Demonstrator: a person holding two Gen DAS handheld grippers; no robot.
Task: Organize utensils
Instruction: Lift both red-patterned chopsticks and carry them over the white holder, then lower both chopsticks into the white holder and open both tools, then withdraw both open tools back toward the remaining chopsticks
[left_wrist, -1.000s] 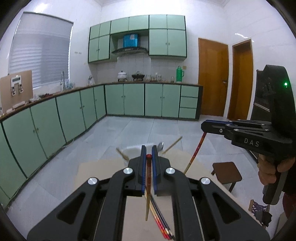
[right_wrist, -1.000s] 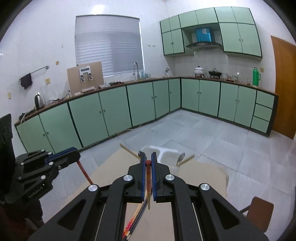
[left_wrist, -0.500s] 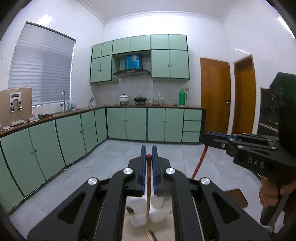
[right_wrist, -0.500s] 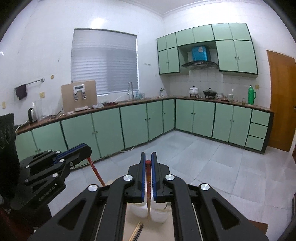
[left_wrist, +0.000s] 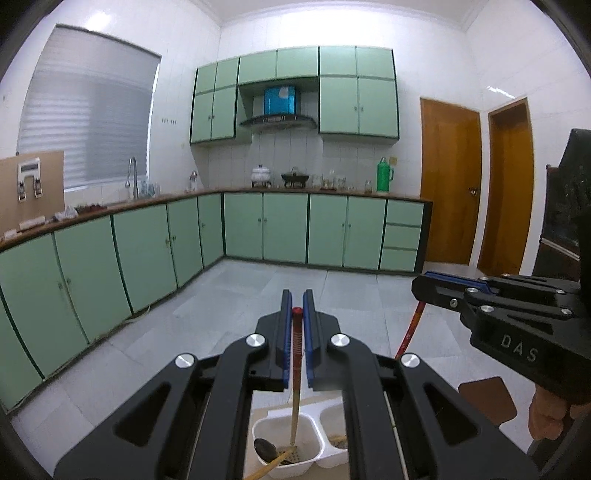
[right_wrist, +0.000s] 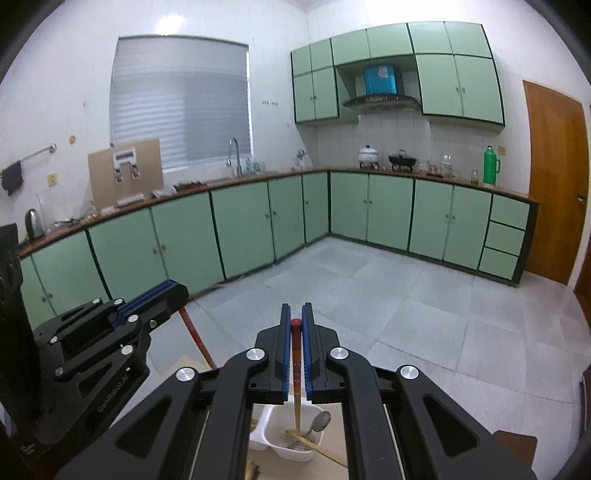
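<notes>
My left gripper is shut on a red-topped chopstick held upright, its tip down in the left compartment of a white two-compartment utensil holder, beside a metal spoon. My right gripper is shut on a second red-topped chopstick, upright with its tip in the holder, where a spoon leans. Each gripper shows in the other's view: the right gripper and the left gripper.
The holder stands on a tan table top. A brown stool stands on the tiled floor at right. Green kitchen cabinets line the far walls. More chopsticks lie on the table near the holder.
Both grippers have tilted up and moved forward over the holder; the table dropped out of view, and both chopsticks went from hanging over the table to standing in the holder.
</notes>
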